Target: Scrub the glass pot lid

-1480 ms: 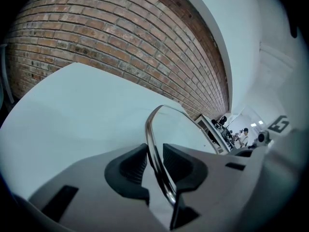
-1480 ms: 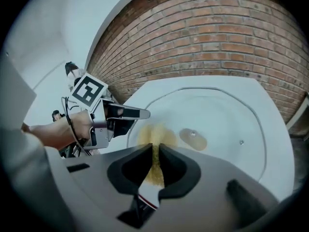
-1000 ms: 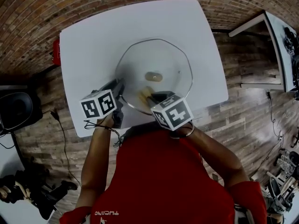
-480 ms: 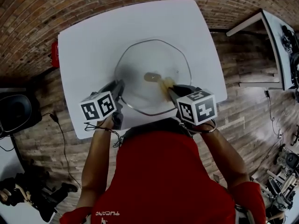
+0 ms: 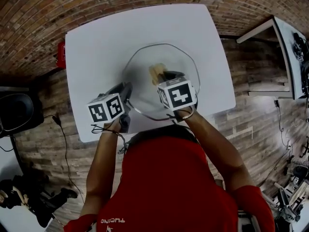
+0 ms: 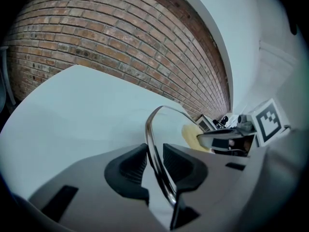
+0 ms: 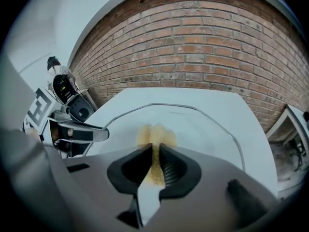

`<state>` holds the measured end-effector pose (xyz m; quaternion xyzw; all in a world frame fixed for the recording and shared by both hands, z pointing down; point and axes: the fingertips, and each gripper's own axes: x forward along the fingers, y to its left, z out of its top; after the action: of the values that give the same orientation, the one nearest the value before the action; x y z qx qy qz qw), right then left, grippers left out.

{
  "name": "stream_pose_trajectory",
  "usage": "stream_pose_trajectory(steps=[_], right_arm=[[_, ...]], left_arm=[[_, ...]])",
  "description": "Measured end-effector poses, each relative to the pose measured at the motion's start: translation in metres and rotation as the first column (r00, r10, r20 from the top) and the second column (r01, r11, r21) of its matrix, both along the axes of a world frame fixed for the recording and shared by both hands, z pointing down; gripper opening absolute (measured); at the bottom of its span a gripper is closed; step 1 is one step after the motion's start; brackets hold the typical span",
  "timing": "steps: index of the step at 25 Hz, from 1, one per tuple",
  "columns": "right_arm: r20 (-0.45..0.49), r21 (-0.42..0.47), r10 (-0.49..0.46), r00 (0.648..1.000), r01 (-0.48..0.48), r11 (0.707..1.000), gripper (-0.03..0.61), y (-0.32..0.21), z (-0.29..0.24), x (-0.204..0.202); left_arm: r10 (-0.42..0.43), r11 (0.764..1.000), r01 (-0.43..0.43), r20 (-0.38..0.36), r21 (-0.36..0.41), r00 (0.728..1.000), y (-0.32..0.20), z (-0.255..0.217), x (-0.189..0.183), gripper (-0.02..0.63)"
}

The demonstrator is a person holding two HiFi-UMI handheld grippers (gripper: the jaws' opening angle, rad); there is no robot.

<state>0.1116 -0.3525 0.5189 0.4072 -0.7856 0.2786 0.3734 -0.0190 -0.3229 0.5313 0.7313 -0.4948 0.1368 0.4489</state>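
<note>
**Lid pinned for scrubbing**

The left gripper (image 6: 154, 161) clamps its jaws on the near rim of the glass pot lid (image 5: 182, 64), likely to steady it. Beyond, the right gripper (image 7: 155, 161) pinches a yellow sponge (image 7: 154, 132) against mid-lid, on the white desk (image 5: 96, 42)

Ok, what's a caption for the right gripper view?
Right gripper holds a yellow sponge on the glass pot lid.

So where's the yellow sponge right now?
In the head view the sponge sits near the middle of the lid, pinched in the right claw, on the white table.
</note>
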Motion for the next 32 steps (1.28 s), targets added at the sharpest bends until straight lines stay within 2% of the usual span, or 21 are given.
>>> stream_pose_trajectory(steps=[6, 8, 12, 16, 19, 22, 24, 28, 32], right_arm=[[0.018, -0.002, -0.024, 1.0, 0.024, 1.0, 0.062, 0.001, 0.012, -0.005], [0.037, 0.0, -0.034, 0.999, 0.034, 0.999, 0.119, 0.001, 0.01, -0.007], [0.078, 0.023, -0.051, 0.996, 0.049, 0.999, 0.165, 0.001, -0.001, -0.01], [0.117, 0.089, -0.065, 0.991, 0.055, 0.994, 0.169, 0.003, -0.021, -0.006], [0.165, 0.22, -0.088, 0.982, 0.05, 0.974, 0.169, -0.004, -0.048, -0.007], [0.228, 0.349, -0.116, 0.967, 0.03, 0.937, 0.169, -0.011, -0.073, -0.009], [0.268, 0.42, -0.137, 0.954, 0.012, 0.908, 0.167, -0.013, -0.091, -0.009], [0.3, 0.541, -0.181, 0.937, -0.011, 0.841, 0.139, -0.015, -0.127, -0.006], [0.304, 0.624, -0.214, 0.928, -0.024, 0.781, 0.077, -0.012, -0.156, -0.001]], left_arm=[[0.012, 1.0, -0.013, 0.029, 0.018, 1.0, -0.001, -0.001, -0.001, 0.112], [0.022, 0.999, -0.024, 0.048, 0.035, 0.999, -0.001, -0.003, -0.001, 0.116], [0.028, 0.995, -0.036, 0.081, 0.097, 0.996, -0.004, -0.014, -0.003, 0.164], [0.002, 0.98, -0.033, 0.154, 0.198, 0.988, -0.012, -0.039, -0.01, 0.176], [-0.027, 0.941, -0.045, 0.204, 0.337, 0.979, -0.021, -0.072, -0.011, 0.175], [-0.007, 0.875, -0.086, 0.19, 0.477, 0.982, -0.026, -0.109, 0.005, 0.168], [0.0, 0.831, -0.107, 0.192, 0.545, 0.981, -0.027, -0.129, 0.016, 0.129], [-0.001, 0.761, -0.134, 0.208, 0.635, 0.978, -0.029, -0.159, 0.032, 0.071], [-0.004, 0.707, -0.144, 0.208, 0.692, 0.978, -0.03, -0.182, 0.048, 0.043]])
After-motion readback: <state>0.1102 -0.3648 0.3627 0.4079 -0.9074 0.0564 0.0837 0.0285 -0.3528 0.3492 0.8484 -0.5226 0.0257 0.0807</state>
